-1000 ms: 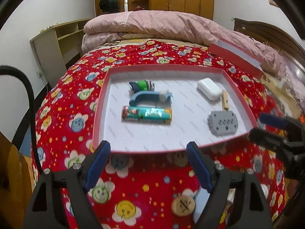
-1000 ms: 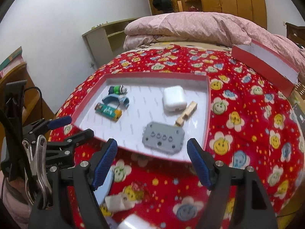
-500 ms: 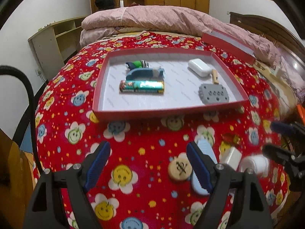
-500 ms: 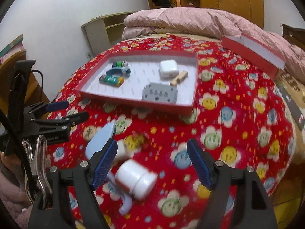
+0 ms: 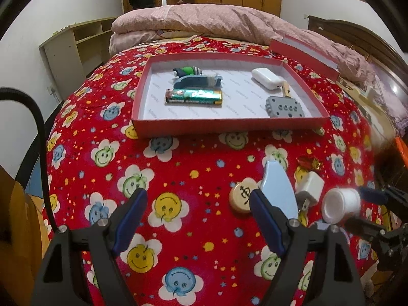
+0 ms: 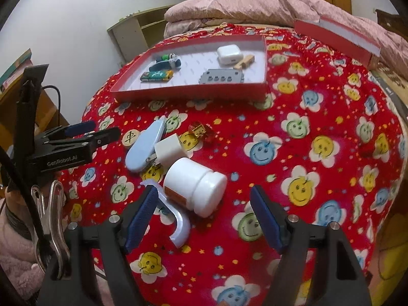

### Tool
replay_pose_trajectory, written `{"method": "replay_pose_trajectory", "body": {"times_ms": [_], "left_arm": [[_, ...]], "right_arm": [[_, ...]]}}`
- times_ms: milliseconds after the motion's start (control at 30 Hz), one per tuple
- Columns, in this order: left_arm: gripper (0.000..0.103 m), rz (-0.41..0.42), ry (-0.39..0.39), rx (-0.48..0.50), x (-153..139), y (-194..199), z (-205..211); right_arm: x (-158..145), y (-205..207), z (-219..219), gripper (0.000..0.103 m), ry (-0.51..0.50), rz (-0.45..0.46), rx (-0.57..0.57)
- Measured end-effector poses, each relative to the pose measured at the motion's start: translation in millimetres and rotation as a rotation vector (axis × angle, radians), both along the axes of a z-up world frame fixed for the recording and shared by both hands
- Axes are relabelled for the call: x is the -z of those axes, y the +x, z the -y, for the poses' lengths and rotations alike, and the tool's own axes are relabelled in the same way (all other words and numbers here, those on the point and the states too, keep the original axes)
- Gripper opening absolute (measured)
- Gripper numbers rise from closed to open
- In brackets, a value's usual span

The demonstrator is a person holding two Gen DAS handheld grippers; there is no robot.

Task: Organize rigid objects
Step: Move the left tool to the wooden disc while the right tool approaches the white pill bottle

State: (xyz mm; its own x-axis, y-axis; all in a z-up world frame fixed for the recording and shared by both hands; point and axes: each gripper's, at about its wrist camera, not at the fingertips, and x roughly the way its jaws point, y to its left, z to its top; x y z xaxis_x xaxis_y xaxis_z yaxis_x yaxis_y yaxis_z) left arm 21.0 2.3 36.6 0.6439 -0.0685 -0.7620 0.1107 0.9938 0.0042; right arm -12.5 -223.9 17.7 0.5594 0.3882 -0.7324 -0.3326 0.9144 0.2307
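Observation:
A red tray [image 5: 229, 125] [image 6: 193, 94] on the flowered bedspread holds a green battery [image 5: 193, 96], a blue clip, a white case [image 5: 265, 78], a wooden peg and a grey block [image 5: 284, 106]. Nearer me lie a white bottle [image 6: 195, 186] [image 5: 340, 205], a white charger cube [image 6: 169, 149], a light blue oval case [image 6: 145, 146], a wooden chess disc [image 5: 242, 197], a pale blue curved piece [image 6: 176, 225] and a gold-red sweet [image 6: 200, 130]. My left gripper [image 5: 196, 223] is open and empty above the bedspread. My right gripper [image 6: 204, 218] is open, just short of the bottle.
A red box lid [image 6: 339, 34] lies at the back right by the pink quilt [image 5: 204, 17]. A shelf unit [image 5: 74, 48] stands at the left wall. The bed edge drops off at the right.
Both grippers have drawn back from the tray toward the near edge of the bed. The loose objects came into view and the bottle now lies right before my right gripper.

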Motion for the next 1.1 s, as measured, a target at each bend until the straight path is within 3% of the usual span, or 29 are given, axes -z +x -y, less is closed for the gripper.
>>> {"method": "replay_pose_trajectory", "body": {"times_ms": [167, 300, 800, 967, 1100], "left_arm": [[0.085, -0.009, 0.009, 0.001, 4, -1, -1], [0.085, -0.014, 0.018, 0.013, 8, -1, 1], [0.085, -0.03, 0.094, 0.042, 25, 3, 21], [0.085, 0.026, 0.145, 0.029, 26, 2, 31], [0.083, 0.032, 0.123, 0.02, 27, 6, 34]], "right_arm": [[7, 4, -4, 0.069, 0.021, 0.006, 0.012], [12, 7, -2, 0.058, 0.059, -0.003, 0.02], [14, 6, 14, 0.058, 0.039, 0.073, 0.087], [23, 6, 20, 0.058, 0.088, 0.071, 0.08], [25, 2, 20, 0.058, 0.086, 0.1, 0.072]]}}
